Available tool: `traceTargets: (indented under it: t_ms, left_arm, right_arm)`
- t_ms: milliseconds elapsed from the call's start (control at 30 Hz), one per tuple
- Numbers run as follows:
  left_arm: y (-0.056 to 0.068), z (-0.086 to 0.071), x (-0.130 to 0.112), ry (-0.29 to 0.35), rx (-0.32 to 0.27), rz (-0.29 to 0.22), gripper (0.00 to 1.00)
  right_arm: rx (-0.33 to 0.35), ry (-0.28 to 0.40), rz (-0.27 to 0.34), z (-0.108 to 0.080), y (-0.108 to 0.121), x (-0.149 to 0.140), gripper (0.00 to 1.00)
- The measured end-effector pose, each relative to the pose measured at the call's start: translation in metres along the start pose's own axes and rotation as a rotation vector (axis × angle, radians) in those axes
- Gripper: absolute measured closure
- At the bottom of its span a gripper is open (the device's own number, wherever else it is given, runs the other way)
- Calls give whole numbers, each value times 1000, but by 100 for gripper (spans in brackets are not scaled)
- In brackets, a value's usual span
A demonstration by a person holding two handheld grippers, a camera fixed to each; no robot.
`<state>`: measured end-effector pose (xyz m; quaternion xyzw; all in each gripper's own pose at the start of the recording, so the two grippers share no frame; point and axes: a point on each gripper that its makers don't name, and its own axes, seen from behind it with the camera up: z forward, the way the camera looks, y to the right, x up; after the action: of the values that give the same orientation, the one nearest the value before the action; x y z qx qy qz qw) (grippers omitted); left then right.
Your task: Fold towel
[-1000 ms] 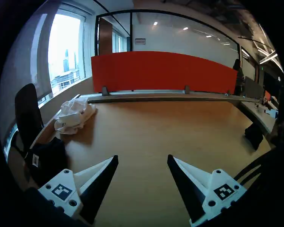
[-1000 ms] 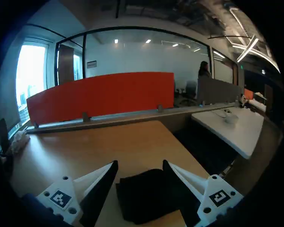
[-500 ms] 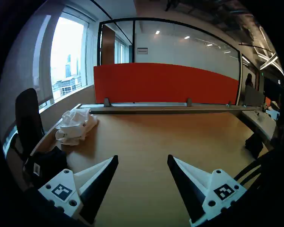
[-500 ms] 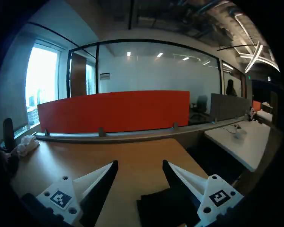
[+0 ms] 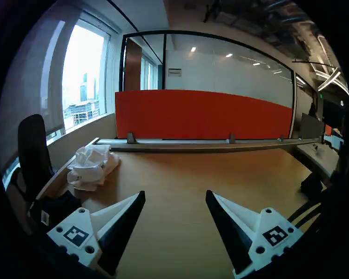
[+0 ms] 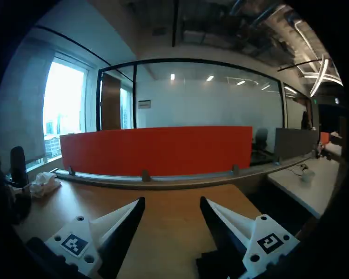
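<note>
A crumpled white towel (image 5: 91,162) lies near the far left edge of the wooden desk (image 5: 188,181); in the right gripper view the same towel (image 6: 44,182) is small at the far left. A folded black cloth (image 6: 217,263) peeks out low between my right gripper's fingers, near the desk's front right corner. In the left gripper view that black cloth (image 5: 312,182) sits at the right edge. My left gripper (image 5: 174,193) is open over bare desk, holding nothing. My right gripper (image 6: 172,199) is open too, above the desk.
An orange divider (image 5: 202,114) on a grey rail closes the desk's far side. A black chair (image 5: 32,148) and a dark tagged bundle (image 5: 53,208) stand at the left. A white desk (image 6: 309,186) lies to the right across a gap.
Both views have tilted upward. The desk and divider sit lower in both, and the black cloth has slipped toward the bottom edge of the right gripper view. Both grippers stayed open.
</note>
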<state>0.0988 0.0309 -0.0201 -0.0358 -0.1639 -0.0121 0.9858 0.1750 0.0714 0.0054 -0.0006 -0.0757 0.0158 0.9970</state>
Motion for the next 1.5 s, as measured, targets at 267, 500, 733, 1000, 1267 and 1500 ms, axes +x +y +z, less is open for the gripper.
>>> traceTargets:
  t_ms: [267,500,733,1000,1267,1500]
  left_arm:
    - [-4,5,14,34,-5,-10,4]
    - [-5,8,25,62,-11,-23,4]
    - [-7,10,33,93,-7,-23,3]
    - [-13,8,42,137,1,-17,4]
    - [-12,9,49,191,1,-23,4]
    - [-11,13,43,232,9,-1,4]
  right_arm:
    - [24,16,-2,6,-33,9,9]
    - [47,35,19,7,-62,16,9]
    - [35,37,12,9,-73,19,9]
    - [33,17,7,6,-80,17,9]
    - [27,19,22,-3,-86,31,9]
    - [9,39,7,-11,-86,39,9]
